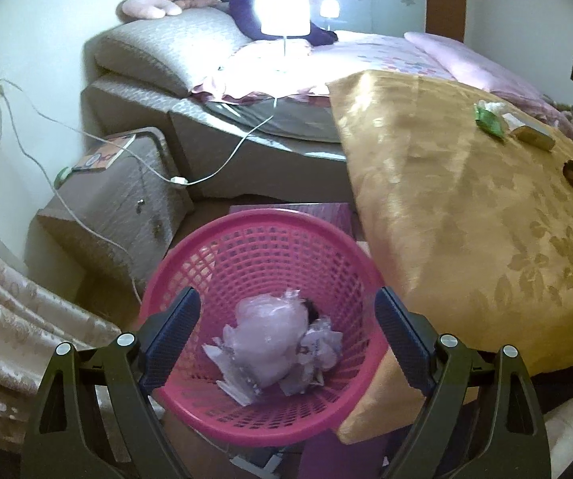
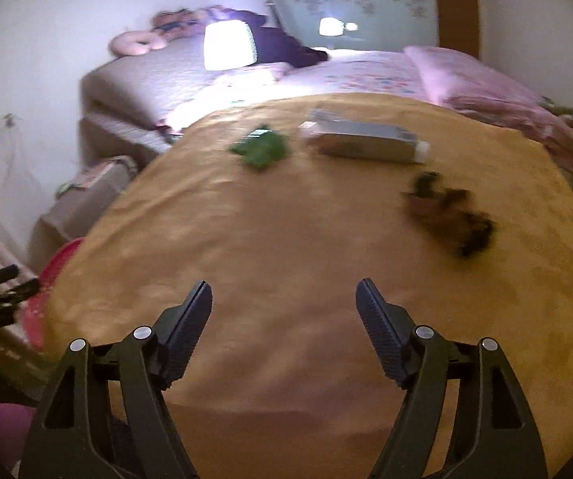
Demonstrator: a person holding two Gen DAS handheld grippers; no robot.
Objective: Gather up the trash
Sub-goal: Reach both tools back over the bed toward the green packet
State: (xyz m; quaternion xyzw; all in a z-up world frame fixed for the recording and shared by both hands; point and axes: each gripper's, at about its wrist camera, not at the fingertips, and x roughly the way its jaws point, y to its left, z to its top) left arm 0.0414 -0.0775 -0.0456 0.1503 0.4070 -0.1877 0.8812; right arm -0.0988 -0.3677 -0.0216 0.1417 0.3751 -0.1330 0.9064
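Left tongs: our left gripper [image 1: 286, 319] hangs tilted downward over the pink plastic lattice basket [image 1: 246, 235], its jaws spread wide with nothing between the pads.
Basket contents: crumpled clear plastic film and torn paper scraps [image 1: 274, 343] lie at the bottom, framed between our two left fingers but well below them.
Basket position: it stands on the floor just beside the hanging edge of the gold floral tablecloth [image 1: 466, 207], with a grey padded bedside cabinet [image 1: 126, 199] to its other side.
Right tongs: our right gripper [image 2: 284, 311] angles down over the gold cloth, jaws parted and empty; that view is smeared by motion.
Trash still out: a crumpled green wrapper [image 2: 262, 149] lies far ahead of the right fingertips, slightly left; a long white-and-tan carton [image 2: 366, 139] lies on its side just right of it; a dark brown crumpled clump [image 2: 450, 215] sits nearer, off to the right. None touches the tongs.
Cross view: the left gripper's black frame shows at the left edge of the right view, next to the pink rim.
Backdrop: a lit white table lamp [image 1: 284, 10] glows before a bed with pink bedding [image 1: 386, 56].
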